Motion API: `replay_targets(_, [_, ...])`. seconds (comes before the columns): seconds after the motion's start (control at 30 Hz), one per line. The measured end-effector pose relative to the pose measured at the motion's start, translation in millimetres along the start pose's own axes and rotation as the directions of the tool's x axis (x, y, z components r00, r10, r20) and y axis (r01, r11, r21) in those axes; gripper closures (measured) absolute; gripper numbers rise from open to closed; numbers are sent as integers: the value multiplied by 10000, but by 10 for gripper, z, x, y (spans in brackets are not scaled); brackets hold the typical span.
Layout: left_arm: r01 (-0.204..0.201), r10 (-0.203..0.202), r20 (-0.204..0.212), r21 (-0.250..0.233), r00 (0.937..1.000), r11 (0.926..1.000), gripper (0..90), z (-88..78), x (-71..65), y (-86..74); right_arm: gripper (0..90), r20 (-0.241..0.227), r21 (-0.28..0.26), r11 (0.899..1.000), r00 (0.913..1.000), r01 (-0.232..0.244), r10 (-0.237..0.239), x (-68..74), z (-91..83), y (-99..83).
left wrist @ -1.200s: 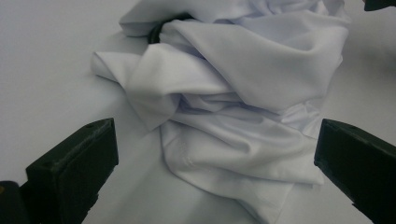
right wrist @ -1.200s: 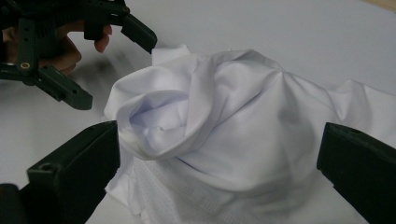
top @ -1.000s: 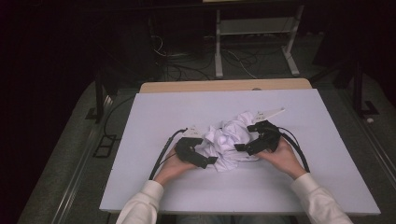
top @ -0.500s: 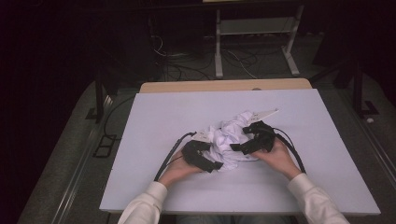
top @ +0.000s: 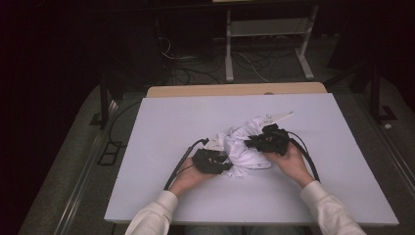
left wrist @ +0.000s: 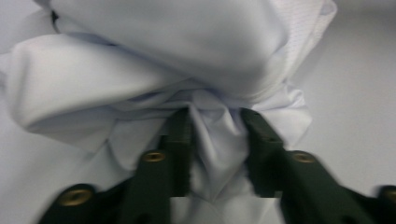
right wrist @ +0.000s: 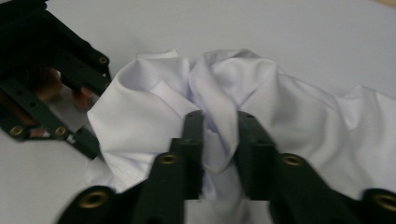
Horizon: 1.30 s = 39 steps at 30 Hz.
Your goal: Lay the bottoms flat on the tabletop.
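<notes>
A crumpled white cloth (top: pixel 241 147) lies in the middle of the white table (top: pixel 166 122). My left gripper (top: pixel 223 164) sits at its near left edge and my right gripper (top: pixel 251 143) at its right side. In the left gripper view the jaws (left wrist: pixel 215 116) have just been closing and pinch a bunched fold of the cloth (left wrist: pixel 163 46). The right gripper view has its jaws (right wrist: pixel 219 119), also just closing, pinching a raised fold of the cloth (right wrist: pixel 299 112), with the left gripper (right wrist: pixel 51 93) at the upper left.
Bare table surface surrounds the cloth on all sides. A wooden strip (top: pixel 235 90) runs along the table's far edge. Beyond it on the dark floor stand a metal frame (top: pixel 266 34) and loose cables (top: pixel 195 63).
Both grippers have pushed in toward each other onto the cloth and their jaws have closed on folds. The cloth is bunched tighter between them.
</notes>
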<state>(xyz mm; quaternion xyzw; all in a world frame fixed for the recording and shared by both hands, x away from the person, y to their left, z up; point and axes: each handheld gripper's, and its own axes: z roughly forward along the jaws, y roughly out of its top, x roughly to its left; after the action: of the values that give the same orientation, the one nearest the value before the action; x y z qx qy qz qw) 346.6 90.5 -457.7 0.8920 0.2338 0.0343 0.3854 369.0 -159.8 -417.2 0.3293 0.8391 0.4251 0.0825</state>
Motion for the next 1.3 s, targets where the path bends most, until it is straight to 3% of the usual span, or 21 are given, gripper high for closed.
replay_targets(0.1, [101,-102,38,98,9999,9999,807,-27,40,-2,801,216,-134,9998,9996,-168,171,-30,-52,17])
replay_targets(0.33, [80,-74,-373,156,9993,9998,828,-105,96,1,822,651,-457,9930,9916,-1085,1114,-228,-280,-3])
replay_targets(0.4, [124,-119,-485,94,9988,9999,829,-143,121,-2,825,862,-594,9862,9835,-1545,1593,-333,-391,-45])
replay_targets(0.53, [267,-270,-740,-48,9969,9996,830,-234,183,-24,828,1003,-636,9792,9750,-1924,1981,-441,-502,-106])
replay_targets(0.6, [372,-388,-905,-200,9951,9991,829,-289,218,-43,829,1154,-654,9725,9664,-2234,2298,-518,-602,-183])
replay_targets(0.9, [964,-1094,-1339,-1001,9849,9903,831,-573,362,-133,833,1470,-479,9574,9460,-2849,2888,-591,-793,-376])
replay_targets(1.07, [1014,-1149,-1234,-1108,9857,9887,832,-655,338,-154,834,1488,-325,9502,9386,-3100,3113,-553,-815,-440])
replay_targets(1.3, [948,-1010,-764,-804,9920,9922,831,-659,165,-186,834,1565,14,9423,9308,-3347,3304,-457,-849,-571])
